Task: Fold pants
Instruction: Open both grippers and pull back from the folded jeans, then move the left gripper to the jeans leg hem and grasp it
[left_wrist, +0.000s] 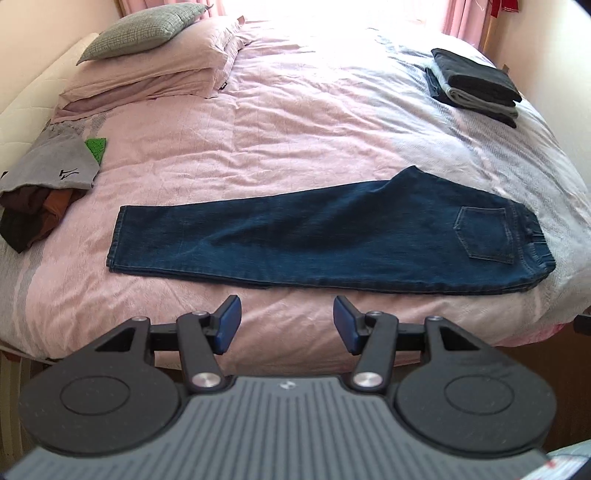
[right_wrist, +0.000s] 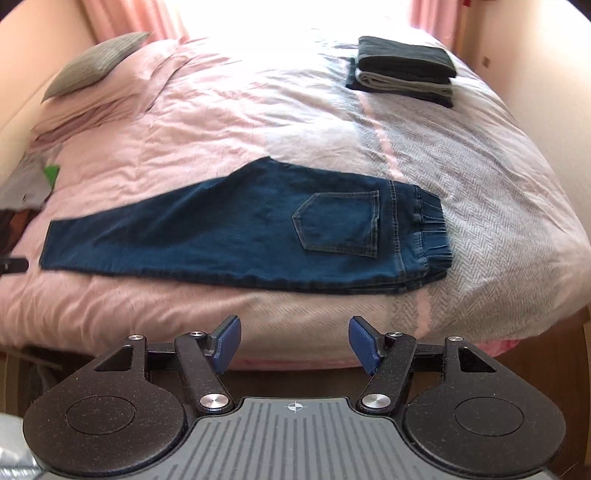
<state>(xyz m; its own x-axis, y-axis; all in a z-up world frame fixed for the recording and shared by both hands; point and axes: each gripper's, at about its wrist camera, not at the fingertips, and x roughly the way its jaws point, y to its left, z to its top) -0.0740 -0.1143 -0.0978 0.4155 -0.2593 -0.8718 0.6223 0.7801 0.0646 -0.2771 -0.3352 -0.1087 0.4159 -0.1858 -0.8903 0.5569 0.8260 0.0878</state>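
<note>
Left gripper (left_wrist: 287, 325): blue-padded fingers spread apart, holding nothing, held off the near edge of the bed (left_wrist: 295, 122). Right gripper (right_wrist: 294, 344): likewise spread and empty, at the same edge. Blue jeans (left_wrist: 325, 236): folded lengthwise, one leg over the other, lying flat across the near part of the pink duvet; hems to the left, elasticated waistband to the right, back pocket (right_wrist: 341, 225) facing up. Stack of folded dark garments (left_wrist: 474, 83): far right corner. Grey cushion (left_wrist: 144, 29) on pink pillows (left_wrist: 155, 74): far left. Loose clothes heap (left_wrist: 44, 184): left edge.
</note>
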